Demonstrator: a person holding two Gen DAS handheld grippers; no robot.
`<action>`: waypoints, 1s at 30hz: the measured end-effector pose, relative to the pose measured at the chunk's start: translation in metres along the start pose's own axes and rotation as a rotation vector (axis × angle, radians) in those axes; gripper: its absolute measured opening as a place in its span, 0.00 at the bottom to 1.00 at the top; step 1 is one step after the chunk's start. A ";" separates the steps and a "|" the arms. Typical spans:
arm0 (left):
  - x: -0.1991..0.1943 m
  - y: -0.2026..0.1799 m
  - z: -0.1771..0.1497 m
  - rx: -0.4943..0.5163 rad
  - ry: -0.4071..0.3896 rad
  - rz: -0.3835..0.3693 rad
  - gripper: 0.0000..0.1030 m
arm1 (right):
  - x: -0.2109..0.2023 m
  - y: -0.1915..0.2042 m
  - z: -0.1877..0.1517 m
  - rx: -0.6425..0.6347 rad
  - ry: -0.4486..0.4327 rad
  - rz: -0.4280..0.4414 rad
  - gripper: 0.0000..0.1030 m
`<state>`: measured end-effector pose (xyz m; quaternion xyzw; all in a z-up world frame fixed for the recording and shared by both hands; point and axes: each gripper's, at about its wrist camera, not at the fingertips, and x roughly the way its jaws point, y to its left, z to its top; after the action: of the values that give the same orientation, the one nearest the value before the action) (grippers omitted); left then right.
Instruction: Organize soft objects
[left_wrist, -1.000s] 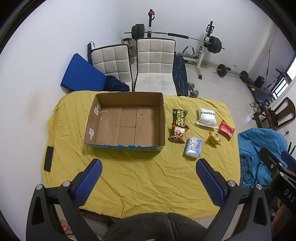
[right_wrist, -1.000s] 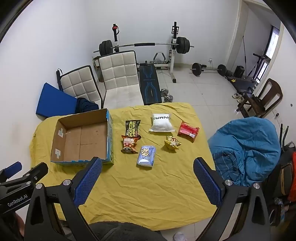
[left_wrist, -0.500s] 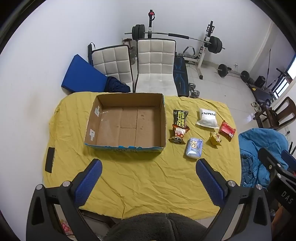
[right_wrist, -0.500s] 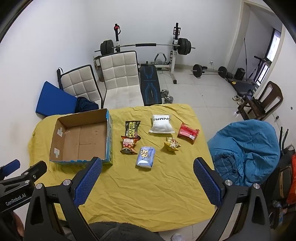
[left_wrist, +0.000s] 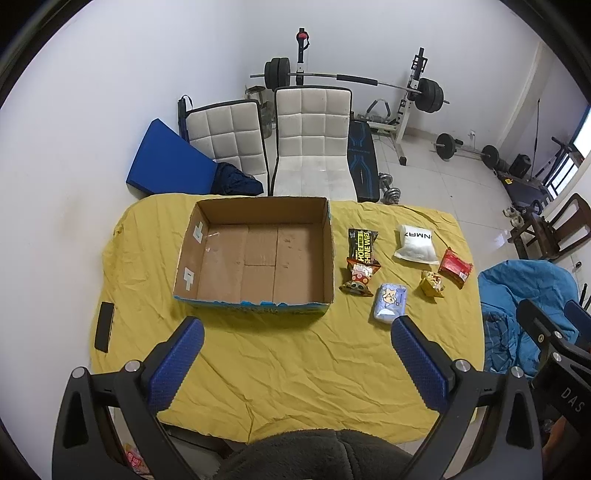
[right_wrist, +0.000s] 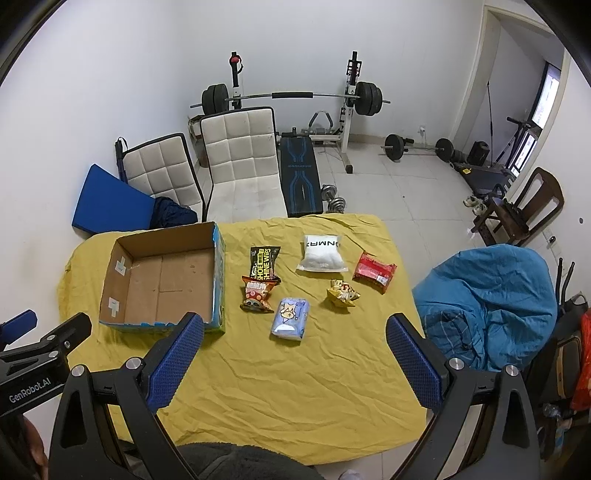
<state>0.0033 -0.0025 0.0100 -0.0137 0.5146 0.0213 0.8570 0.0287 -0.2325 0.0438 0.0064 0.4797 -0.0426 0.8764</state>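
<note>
An open cardboard box (left_wrist: 258, 254) sits on a table draped in a wrinkled yellow cloth (left_wrist: 295, 362), and nothing lies inside it; its bare brown floor shows flap seams and its left wall carries two pale tape patches, while its near rim is torn and edged in blue print. All six soft packs lie on the cloth to the right of the box, none touching it: a black wipes pack (left_wrist: 362, 245) nearest the box with a crinkled orange snack bag (left_wrist: 359, 277) overlapping its near end, a pale blue tissue pack (left_wrist: 389, 302) nearer the camera, a puffy white pouch (left_wrist: 415, 243) farther right, a small crumpled yellow bag (left_wrist: 431, 283) in front of that, and a glossy red packet (left_wrist: 456, 267) farthest from the box. A flat black slab (left_wrist: 104, 326) lies on the cloth to the left of the box; what it is cannot be made out. The left gripper (left_wrist: 295, 358) hangs above the near cloth with its blue textured pads spread wide and nothing between them. The right gripper (right_wrist: 295, 354) is likewise spread and empty; in its view the left pad (right_wrist: 175, 360) covers the box's near right corner. The print on the smaller packs is too small to read. A dark fuzzy garment (left_wrist: 314, 456) fills the bottom edge, cut off by the frame.
</note>
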 end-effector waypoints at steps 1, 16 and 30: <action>0.000 0.000 0.000 -0.001 -0.004 0.000 1.00 | 0.000 0.001 0.001 -0.001 0.000 -0.001 0.98; -0.001 -0.001 0.005 0.014 -0.019 -0.003 1.00 | -0.006 0.000 0.001 0.000 -0.025 -0.010 0.98; -0.008 -0.005 0.005 0.014 -0.059 0.006 1.00 | -0.013 -0.001 0.003 0.001 -0.051 -0.015 0.98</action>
<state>0.0040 -0.0076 0.0193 -0.0055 0.4891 0.0207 0.8720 0.0242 -0.2332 0.0561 0.0022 0.4573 -0.0497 0.8879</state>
